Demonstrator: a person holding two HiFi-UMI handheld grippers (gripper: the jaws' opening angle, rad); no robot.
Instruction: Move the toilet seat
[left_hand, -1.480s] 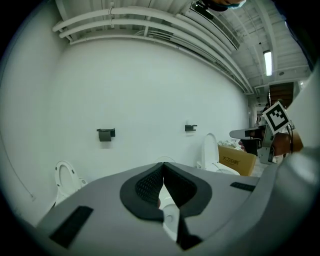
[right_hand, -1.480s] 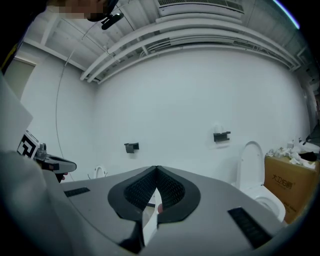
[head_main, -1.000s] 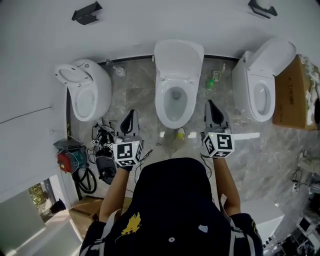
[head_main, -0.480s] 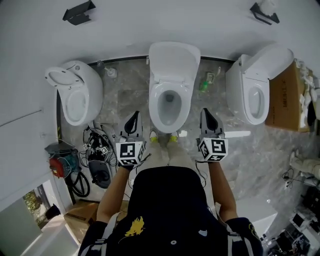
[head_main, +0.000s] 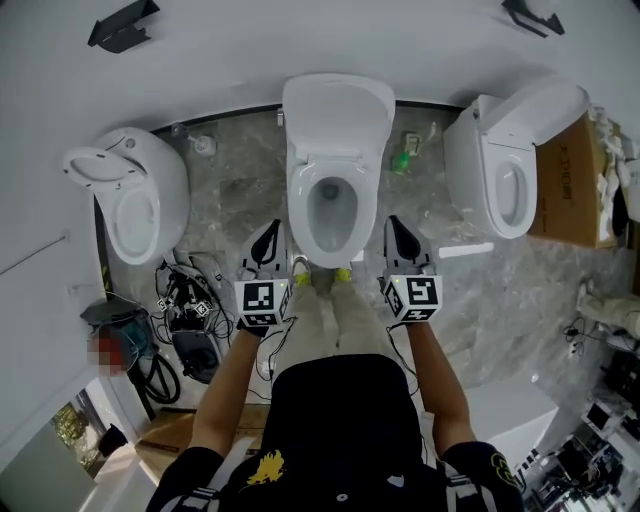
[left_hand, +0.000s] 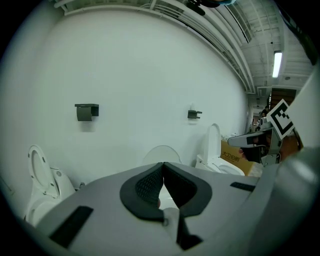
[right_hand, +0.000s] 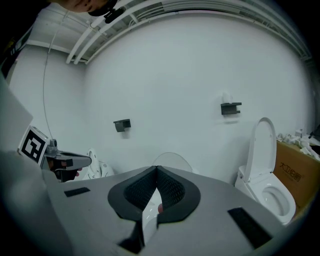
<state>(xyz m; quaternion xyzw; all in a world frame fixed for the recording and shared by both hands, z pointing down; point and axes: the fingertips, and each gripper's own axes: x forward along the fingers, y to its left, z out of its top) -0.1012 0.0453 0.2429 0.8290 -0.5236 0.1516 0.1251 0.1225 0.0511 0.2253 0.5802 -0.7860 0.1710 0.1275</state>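
The middle toilet (head_main: 334, 205) stands straight ahead of me, its lid (head_main: 337, 112) raised against the wall and its white seat ring (head_main: 303, 196) down around the bowl. My left gripper (head_main: 268, 238) is shut and empty, just left of the bowl's front. On the bowl's right side my right gripper (head_main: 396, 226) is likewise shut and empty. In the left gripper view the shut left gripper (left_hand: 163, 165) points at the lid (left_hand: 162, 151). The right gripper view shows the right gripper (right_hand: 156, 170) closed below the same lid (right_hand: 173, 160). Neither touches the toilet.
A second toilet (head_main: 130, 195) stands at the left, a third toilet (head_main: 508, 170) with raised lid at the right. A cardboard box (head_main: 575, 185) sits far right. Cables and gear (head_main: 185, 312) lie on the floor at left. A green bottle (head_main: 403, 160) stands by the wall.
I have stepped closer to the middle toilet; both grippers now flank the bowl's front. Both jaws stay shut throughout.
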